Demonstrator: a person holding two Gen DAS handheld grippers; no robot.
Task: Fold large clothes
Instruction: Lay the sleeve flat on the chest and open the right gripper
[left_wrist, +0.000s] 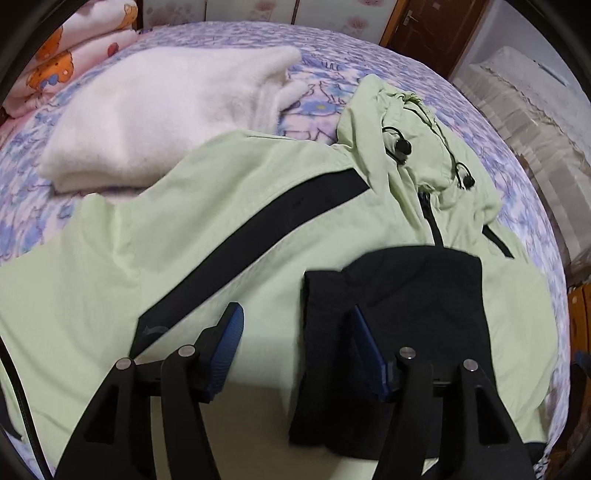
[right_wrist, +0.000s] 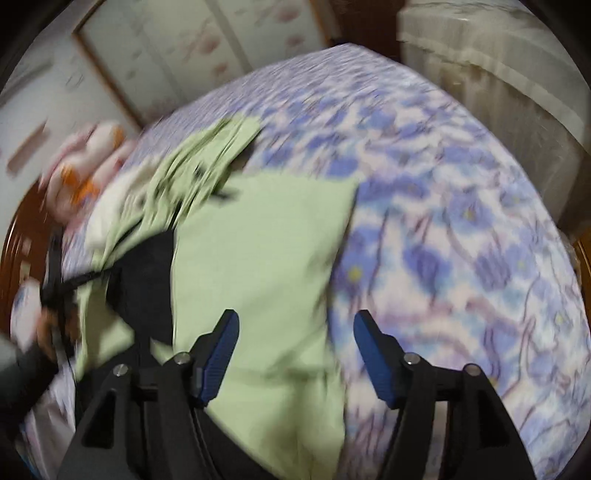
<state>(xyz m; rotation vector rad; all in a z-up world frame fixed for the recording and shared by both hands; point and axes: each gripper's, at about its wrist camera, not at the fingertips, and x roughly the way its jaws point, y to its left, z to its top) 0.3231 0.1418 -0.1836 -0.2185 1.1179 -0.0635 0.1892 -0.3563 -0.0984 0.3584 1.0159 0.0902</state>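
Note:
A pale green hooded jacket (left_wrist: 207, 206) with black stripes lies spread on the bed, hood (left_wrist: 417, 147) at the far right. A black sleeve end (left_wrist: 399, 302) is folded over its front. My left gripper (left_wrist: 295, 332) is open just above the jacket, its right finger over the black sleeve. In the blurred right wrist view the jacket (right_wrist: 258, 266) lies at left and centre. My right gripper (right_wrist: 293, 339) is open and empty over the jacket's right edge.
A folded white fluffy garment (left_wrist: 166, 110) lies beyond the jacket on the blue floral bedsheet (right_wrist: 461, 240). A cartoon-print quilt (left_wrist: 62, 66) is at the far left. A covered cabinet (left_wrist: 524, 110) stands right of the bed.

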